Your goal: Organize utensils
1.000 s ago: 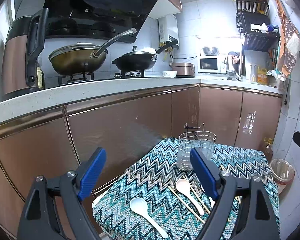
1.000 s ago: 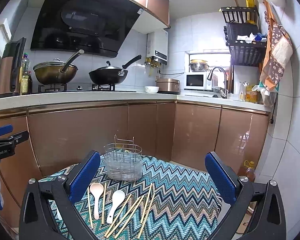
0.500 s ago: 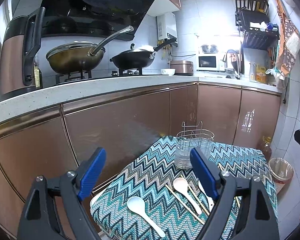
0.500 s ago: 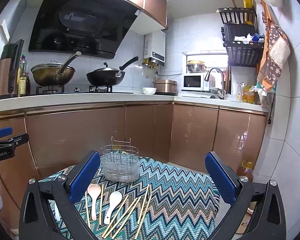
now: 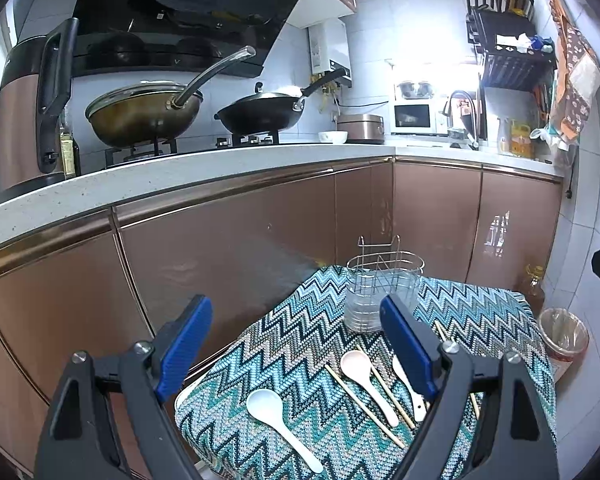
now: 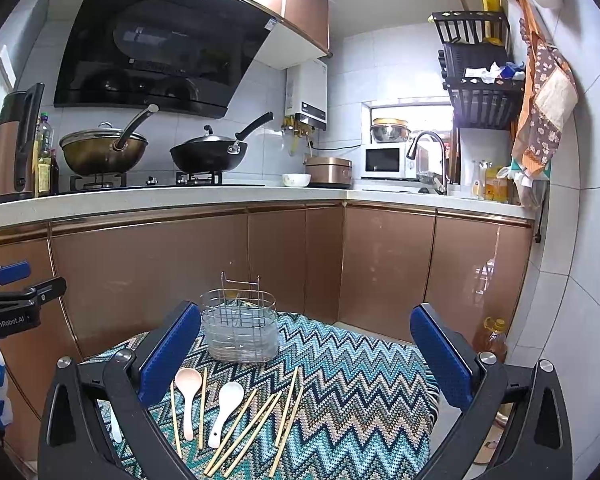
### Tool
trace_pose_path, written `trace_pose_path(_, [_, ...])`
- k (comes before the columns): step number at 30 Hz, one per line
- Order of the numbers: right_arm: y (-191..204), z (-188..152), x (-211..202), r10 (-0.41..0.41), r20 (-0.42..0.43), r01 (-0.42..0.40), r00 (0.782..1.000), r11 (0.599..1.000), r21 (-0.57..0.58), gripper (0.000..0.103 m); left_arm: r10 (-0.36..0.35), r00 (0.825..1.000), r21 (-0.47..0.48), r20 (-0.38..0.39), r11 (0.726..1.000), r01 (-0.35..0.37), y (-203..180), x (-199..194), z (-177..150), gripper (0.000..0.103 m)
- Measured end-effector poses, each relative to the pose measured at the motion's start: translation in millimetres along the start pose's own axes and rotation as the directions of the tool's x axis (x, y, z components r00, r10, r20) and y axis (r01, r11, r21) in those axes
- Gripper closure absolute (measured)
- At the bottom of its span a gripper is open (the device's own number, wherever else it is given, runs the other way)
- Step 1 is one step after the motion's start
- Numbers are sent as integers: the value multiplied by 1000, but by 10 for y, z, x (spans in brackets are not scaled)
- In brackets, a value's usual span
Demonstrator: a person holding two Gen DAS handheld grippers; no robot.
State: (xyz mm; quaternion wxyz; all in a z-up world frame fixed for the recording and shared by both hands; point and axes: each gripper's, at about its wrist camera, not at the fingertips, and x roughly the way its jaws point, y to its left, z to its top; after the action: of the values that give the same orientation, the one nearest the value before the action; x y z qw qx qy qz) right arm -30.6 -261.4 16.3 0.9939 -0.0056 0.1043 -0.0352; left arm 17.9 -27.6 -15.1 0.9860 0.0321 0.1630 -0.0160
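A small table under a zigzag cloth (image 5: 320, 336) (image 6: 360, 372) holds a wire utensil caddy (image 5: 384, 292) (image 6: 240, 332) at its far side. In front of it lie a white spoon (image 5: 276, 420), a pink spoon (image 5: 364, 376) (image 6: 189, 392), another white spoon (image 6: 225, 408) and several wooden chopsticks (image 6: 260, 420). My left gripper (image 5: 296, 348) is open and empty above the table's left edge. My right gripper (image 6: 306, 356) is open and empty above the table's near side.
Brown cabinets (image 6: 284, 264) and a white counter (image 6: 180, 200) with two woks stand behind the table. A bin (image 5: 564, 340) and an oil bottle (image 6: 492, 340) sit on the floor to the right. The left gripper's body (image 6: 8, 312) shows at the right wrist view's left edge.
Both views have shifted slightly; the caddy and utensils sit a little further left and lower in frame. Nothing on the table has moved. Both grippers stay open.
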Motion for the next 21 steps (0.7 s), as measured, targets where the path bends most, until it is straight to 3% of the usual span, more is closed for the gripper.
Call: trace_pose_path(21, [-62,57,-49,-4,28,4,1000,1000,10,0,72,994,19,76,997,-74,-140,-129,69,17])
